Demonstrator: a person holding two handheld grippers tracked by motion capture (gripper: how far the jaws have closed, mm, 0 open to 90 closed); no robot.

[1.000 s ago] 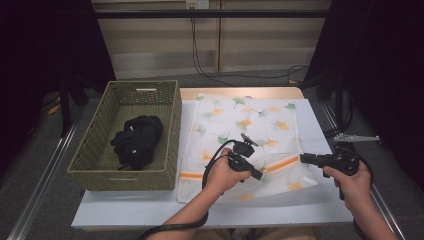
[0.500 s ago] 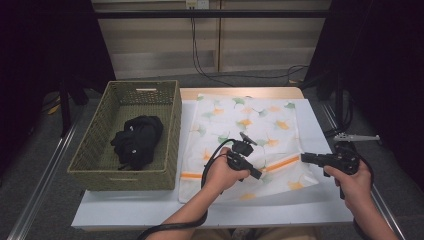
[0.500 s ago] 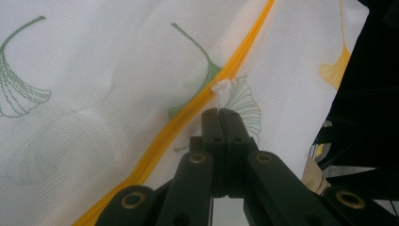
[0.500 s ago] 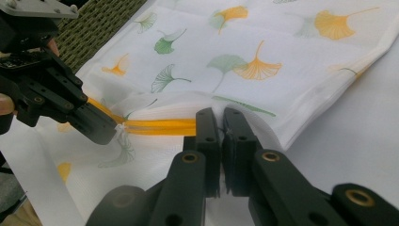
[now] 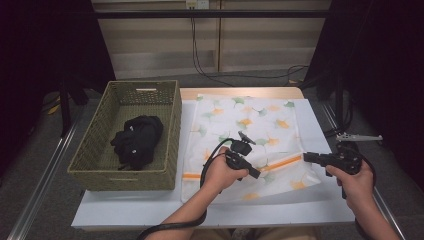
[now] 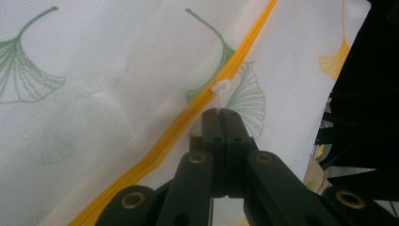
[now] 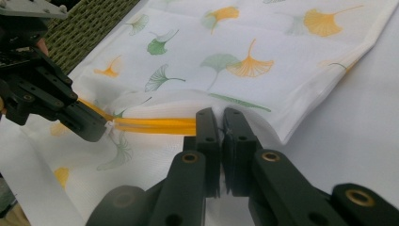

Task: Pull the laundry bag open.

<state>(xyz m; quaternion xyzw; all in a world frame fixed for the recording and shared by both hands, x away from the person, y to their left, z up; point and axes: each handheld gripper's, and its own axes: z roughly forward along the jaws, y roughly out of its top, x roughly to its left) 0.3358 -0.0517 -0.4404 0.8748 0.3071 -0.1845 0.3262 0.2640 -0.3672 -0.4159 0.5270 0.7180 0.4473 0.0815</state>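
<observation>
Pinching the small white zipper pull (image 6: 220, 86), the left tongs (image 6: 220, 111) are closed on it, while the right tongs (image 7: 221, 113) clamp the mesh laundry bag (image 5: 250, 120) at the end of its orange zipper (image 7: 155, 125), apparently to keep the track taut so the slider can run. The bag lies flat on the white bench (image 5: 330, 200), thin and soft, printed with green and orange ginkgo leaves. Beside it stands a woven basket (image 5: 95, 150) (stiff, olive, rectangular) holding a crumpled black garment (image 5: 137, 140).
</observation>
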